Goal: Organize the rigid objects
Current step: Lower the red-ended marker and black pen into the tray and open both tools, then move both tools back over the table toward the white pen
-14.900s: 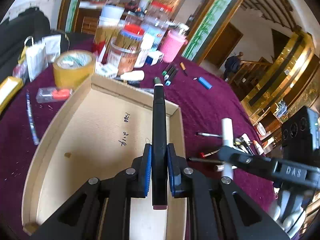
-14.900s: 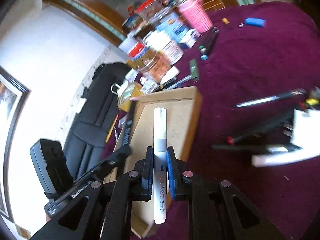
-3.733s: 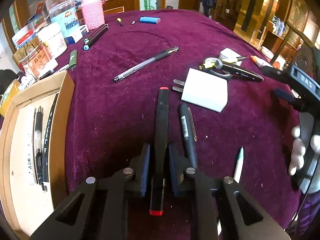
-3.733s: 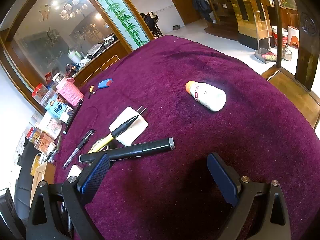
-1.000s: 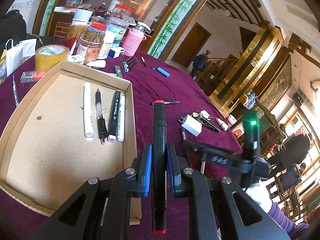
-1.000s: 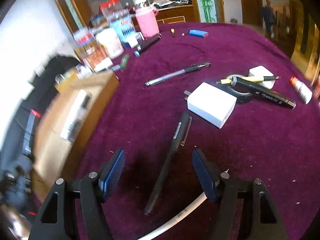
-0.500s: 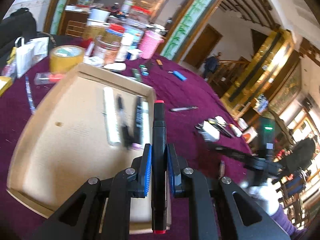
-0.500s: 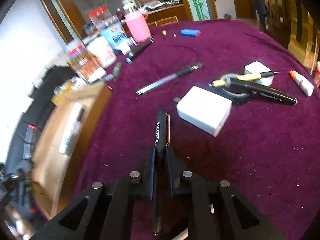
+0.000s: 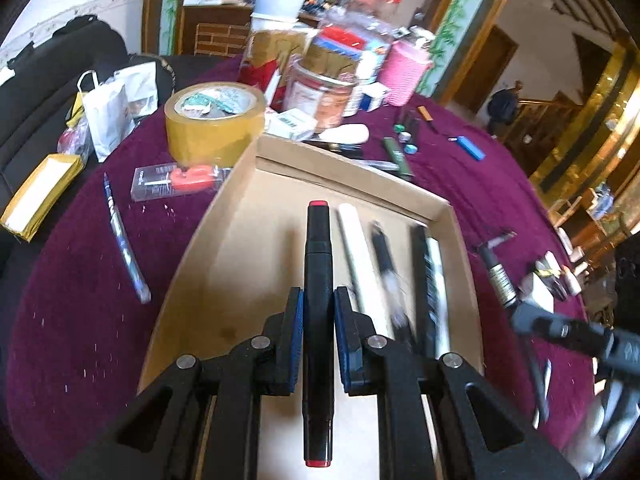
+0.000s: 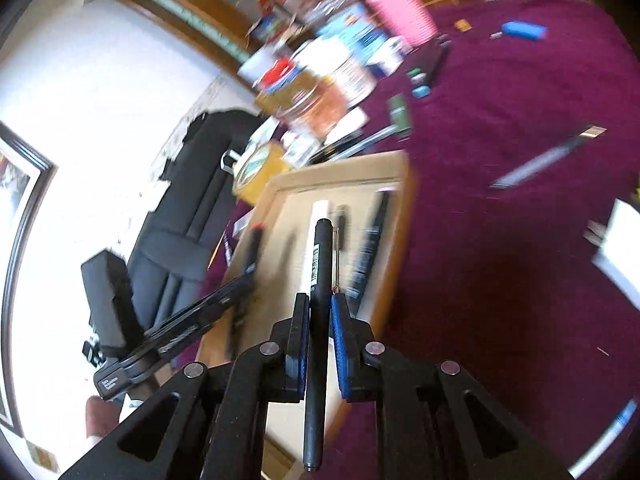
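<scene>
The round bench under a deep purple velvet cloth (image 9: 80, 280) carries everything here, with a crowd of jars and boxes along its far edge. On it sits a shallow open cardboard tray (image 9: 352, 168), tan outside and pale inside. Four pens lie side by side along the tray's right part, blurred: a long white marker (image 9: 356, 248), a black-and-clear pen (image 9: 384, 260), a black marker (image 9: 424, 276) and a thin white pen (image 9: 438, 272) against the right wall. Just beyond the tray's far left corner stands a wide roll of tan packing tape (image 9: 214, 120), and near it lies a clear plastic packet with a red item (image 9: 176, 180). A slim blue pen (image 9: 124, 244) lies on the cloth left of the tray, apart from it.

The left gripper (image 9: 318, 334) hangs over the tray's middle, its blue-padded fingers clamped on a thick black marker with red ends (image 9: 318, 264), which points toward the tray's far wall. The right gripper (image 10: 320, 334) hangs over the tray's near right side; its fingers have just been closing and now grip a slender black pen with a printed label (image 10: 320, 264), held lengthwise above the row of pens
</scene>
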